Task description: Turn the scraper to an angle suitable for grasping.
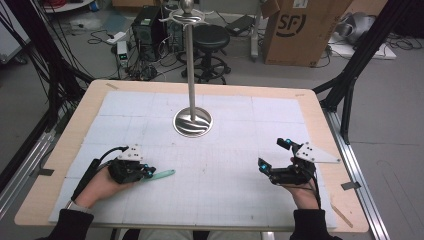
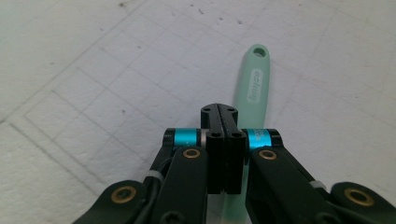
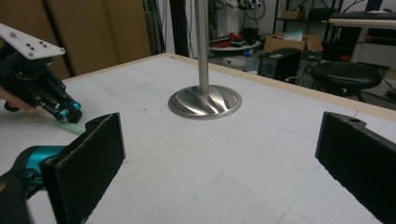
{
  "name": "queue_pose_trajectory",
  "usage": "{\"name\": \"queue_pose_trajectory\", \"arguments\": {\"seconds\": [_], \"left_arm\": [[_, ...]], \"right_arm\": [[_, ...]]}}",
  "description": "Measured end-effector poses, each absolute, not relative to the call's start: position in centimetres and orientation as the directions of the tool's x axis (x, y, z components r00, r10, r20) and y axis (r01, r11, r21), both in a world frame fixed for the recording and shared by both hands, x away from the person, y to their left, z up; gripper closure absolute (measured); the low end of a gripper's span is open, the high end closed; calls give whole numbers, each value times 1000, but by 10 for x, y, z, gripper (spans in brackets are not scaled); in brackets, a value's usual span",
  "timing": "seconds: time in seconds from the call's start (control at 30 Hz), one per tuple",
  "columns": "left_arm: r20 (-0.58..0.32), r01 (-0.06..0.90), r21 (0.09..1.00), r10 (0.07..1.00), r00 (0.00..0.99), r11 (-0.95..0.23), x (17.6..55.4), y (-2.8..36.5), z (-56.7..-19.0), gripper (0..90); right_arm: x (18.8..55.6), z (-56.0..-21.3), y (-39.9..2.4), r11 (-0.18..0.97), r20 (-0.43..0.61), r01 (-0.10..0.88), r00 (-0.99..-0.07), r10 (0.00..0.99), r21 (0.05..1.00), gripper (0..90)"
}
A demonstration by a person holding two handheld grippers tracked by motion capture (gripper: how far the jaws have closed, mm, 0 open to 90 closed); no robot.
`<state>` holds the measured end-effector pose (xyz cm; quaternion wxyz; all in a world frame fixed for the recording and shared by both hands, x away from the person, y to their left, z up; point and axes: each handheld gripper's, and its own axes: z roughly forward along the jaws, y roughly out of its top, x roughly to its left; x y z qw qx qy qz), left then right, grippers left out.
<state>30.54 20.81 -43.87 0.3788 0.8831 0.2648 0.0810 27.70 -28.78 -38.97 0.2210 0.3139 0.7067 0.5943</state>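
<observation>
light: even, overhead, dim floor | shadows: soft | glare: steel stand base [image 1: 192, 121] | blur: slight, close jaws soft

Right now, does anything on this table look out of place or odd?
Nothing stands out. The left gripper is shut on the mint green handle, the metal stand is upright, and the right gripper is open.
</observation>
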Motion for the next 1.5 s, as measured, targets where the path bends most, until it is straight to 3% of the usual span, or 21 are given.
{"name": "queue_pose_trajectory", "arguments": {"seconds": [0.27, 0.47, 0.6, 0.67, 0.73, 0.8, 0.83, 0.87, 0.97, 1.13, 1.3, 1.5], "left_arm": [[-35, 404, 737, 566, 824, -541, 305, 209, -432, 891], [-54, 378, 815, 592, 804, -440, 302, 225, -418, 693], [-67, 356, 855, 601, 797, -376, 300, 232, -412, 635], [-103, 377, 873, 637, 764, -311, 301, 240, -406, 616], [-195, 428, 877, 655, 730, -217, 306, 250, -402, 581], [-220, 437, 884, 678, 701, -165, 307, 257, -401, 420], [-210, 432, 887, 686, 697, -167, 307, 260, -400, 322], [-210, 434, 885, 687, 695, -169, 307, 263, -401, 322], [-138, 412, 877, 692, 709, -248, 306, 263, -402, 210], [-29, 345, 860, 637, 770, -377, 302, 253, -403, 201], [-80, 365, 834, 564, 822, -414, 299, 247, -400, 209], [-59, 336, 808, 501, 863, -484, 297, 239, -396, 216]], "right_arm": [[277, -388, -293, 74, 63, 166, -695, 717, 983, 3], [281, -390, -290, 78, 72, 178, -704, 706, 981, 3], [282, -390, -289, 80, 71, 177, -708, 702, 981, 3], [282, -390, -290, 75, 70, 172, -706, 705, 982, 3], [281, -389, -292, 62, 75, 168, -702, 709, 984, 3], [281, -388, -293, 53, 84, 173, -700, 709, 984, 3], [280, -389, -293, 56, 83, 174, -697, 712, 983, 3], [280, -389, -293, 56, 83, 174, -697, 712, 983, 3], [279, -388, -291, 70, 70, 169, -703, 708, 983, 3], [276, -388, -292, 72, 71, 173, -702, 709, 982, 3], [273, -388, -296, 66, 75, 174, -697, 714, 983, 3], [271, -389, -302, 48, 88, 178, -681, 727, 983, 3]]}}
